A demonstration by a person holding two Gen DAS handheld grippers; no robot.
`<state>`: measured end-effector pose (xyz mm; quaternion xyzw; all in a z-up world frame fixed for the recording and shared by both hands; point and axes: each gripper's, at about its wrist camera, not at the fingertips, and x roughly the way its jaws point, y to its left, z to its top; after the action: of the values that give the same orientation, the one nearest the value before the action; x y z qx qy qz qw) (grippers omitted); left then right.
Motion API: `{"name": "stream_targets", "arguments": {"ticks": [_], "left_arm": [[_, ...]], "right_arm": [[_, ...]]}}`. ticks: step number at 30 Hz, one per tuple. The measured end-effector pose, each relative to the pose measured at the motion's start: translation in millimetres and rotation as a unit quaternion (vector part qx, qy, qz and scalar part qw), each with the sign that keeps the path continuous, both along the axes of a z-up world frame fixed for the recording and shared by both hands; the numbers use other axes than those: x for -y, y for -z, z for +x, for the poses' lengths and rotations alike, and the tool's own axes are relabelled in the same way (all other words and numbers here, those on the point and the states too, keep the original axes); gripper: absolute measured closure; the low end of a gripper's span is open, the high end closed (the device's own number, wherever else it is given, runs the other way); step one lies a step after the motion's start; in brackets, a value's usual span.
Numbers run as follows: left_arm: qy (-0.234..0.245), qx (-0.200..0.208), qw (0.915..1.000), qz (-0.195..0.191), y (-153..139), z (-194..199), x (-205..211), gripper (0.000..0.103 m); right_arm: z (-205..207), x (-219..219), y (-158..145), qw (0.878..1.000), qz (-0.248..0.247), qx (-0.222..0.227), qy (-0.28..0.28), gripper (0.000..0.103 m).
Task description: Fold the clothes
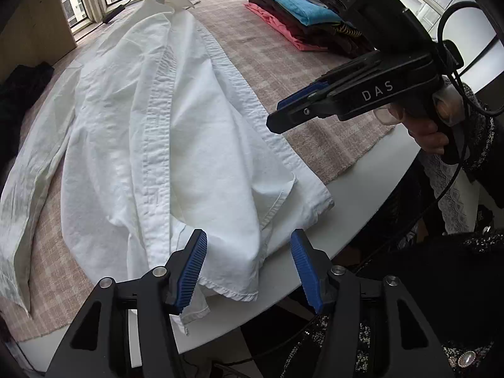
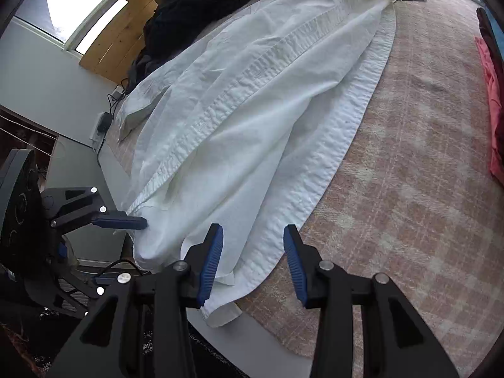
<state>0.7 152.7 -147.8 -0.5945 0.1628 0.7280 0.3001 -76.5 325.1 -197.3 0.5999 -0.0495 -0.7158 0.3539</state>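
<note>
Fingers (image 1: 195, 267) of both grippers spread, flanking white shirt (image 1: 176, 145) hem.

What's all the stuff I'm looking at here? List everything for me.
white shirt: one, white, spread lengthwise on the cloth, hem at the near table edge
checked cloth: one, pinkish-beige, covering the table
table: one, white, near edge bare
folded clothes stack: one pile, blue, brown, pink, far right
dark clothes heap: one, black, far left beside wooden panel
left gripper: black with blue pads, open, at the hem
right gripper: same, open, over the hem
person's hand: one, holding the right gripper's handle
</note>
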Motion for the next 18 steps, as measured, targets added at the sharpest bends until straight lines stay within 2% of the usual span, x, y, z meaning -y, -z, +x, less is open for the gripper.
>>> {"name": "stream_targets", "arguments": {"ticks": [1, 2, 3, 4, 6, 7, 9, 12, 14, 15, 16, 17, 18], "left_arm": [[0.011, 0.003, 0.9998, -0.018, 9.4, -1.6, -4.4, 0.055], [0.019, 0.007, 0.9991, -0.037, 19.0, -3.8, -7.0, 0.084], [0.015, 0.017, 0.9984, -0.052, 27.0, -8.1, -5.2, 0.101], [-0.001, 0.028, 0.9984, -0.049, 27.0, -14.2, 2.3, 0.101], [-0.035, 0.043, 0.9983, -0.02, 15.5, -26.4, 20.7, 0.101], [-0.047, 0.04, 0.998, -0.01, 5.8, -30.8, 29.0, 0.101], [-0.061, 0.02, 0.9979, 0.007, -20.9, -36.5, 44.6, 0.101], [-0.065, 0.016, 0.9968, 0.043, -53.0, -43.9, 61.7, 0.101], [-0.066, 0.014, 0.9956, 0.065, -73.1, -48.8, 72.0, 0.1], [-0.064, 0.009, 0.9957, 0.066, -80.1, -50.3, 74.1, 0.1], [-0.061, 0.004, 0.9964, 0.058, -81.6, -51.3, 71.2, 0.1], [-0.057, 0.002, 0.9971, 0.052, -80.7, -52.4, 67.3, 0.101], [-0.053, 0.001, 0.9973, 0.05, -80.9, -53.6, 65.8, 0.101]], "right_arm": [[2.8, -1.0, 1.3, 1.0, -0.004, 0.001, 0.001, 0.063], [5.5, -1.9, 2.6, 1.0, -0.007, 0.002, 0.001, 0.063], [7.2, -1.5, 3.3, 1.0, -0.006, 0.001, 0.001, 0.062], [9.0, -1.2, 4.0, 1.0, -0.005, -0.001, 0.001, 0.061], [12.4, -0.3, 5.5, 1.0, -0.005, -0.004, 0.002, 0.06], [13.5, 2.2, 5.5, 1.0, -0.013, -0.001, 0.003, 0.06], [15.8, 7.4, 5.2, 1.0, -0.028, 0.002, 0.004, 0.06], [21.9, 23.0, -2.6, 0.999, -0.03, -0.028, -0.012, 0.06], [17.7, 29.4, 2.1, 0.998, -0.058, -0.011, -0.003, 0.062], [15.6, 32.4, 4.5, 0.997, -0.072, -0.002, 0.003, 0.081], [12.7, 33.6, 7.2, 0.997, -0.082, 0.004, 0.013, 0.094], [11.1, 34.6, 9.0, 0.996, -0.09, 0.011, 0.021, 0.1], [11.4, 35.9, 9.0, 0.995, -0.096, 0.013, 0.028, 0.1]]}}
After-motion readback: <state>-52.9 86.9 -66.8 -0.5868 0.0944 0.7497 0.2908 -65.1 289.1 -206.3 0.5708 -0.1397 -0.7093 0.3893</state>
